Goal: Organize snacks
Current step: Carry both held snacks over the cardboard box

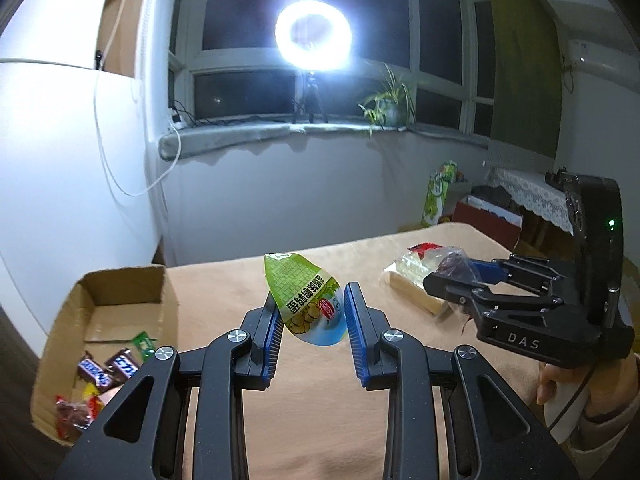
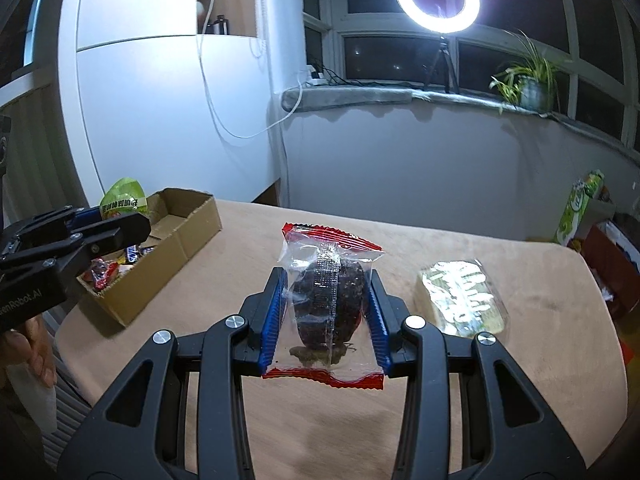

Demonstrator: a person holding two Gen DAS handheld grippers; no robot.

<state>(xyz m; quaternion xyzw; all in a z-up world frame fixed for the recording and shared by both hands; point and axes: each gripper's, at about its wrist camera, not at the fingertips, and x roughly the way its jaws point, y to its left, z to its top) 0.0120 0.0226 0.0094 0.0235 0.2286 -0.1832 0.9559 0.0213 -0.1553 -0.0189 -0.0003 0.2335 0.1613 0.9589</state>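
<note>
left gripper [image 1: 312, 312] jaws apart around green jelly pack [image 1: 308, 300], grip unclear; right gripper [image 2: 326, 308] clamped on clear-wrapped dark cake [image 2: 330, 300]. next: carry both to cardboard box [image 1: 132, 288], drop.

Glossy green plastic pouch [image 1: 306, 300]; clear crinkled film wrapper [image 2: 326, 300] with red edges; matt corrugated cardboard box [image 1: 132, 280]; matt tan cloth-like desk [image 1: 320, 400]; ribbed blue fingers [image 1: 354, 332].

A tan cloth-covered table [image 2: 460, 400] carries an open cardboard box [image 2: 168, 264] at its far left corner. Well right of the box, near the table's right edge, lies a clear-wrapped yellowish pack [image 2: 464, 300], flat on the cloth; it looks like wafers or biscuits, though glare hides the label.
</note>
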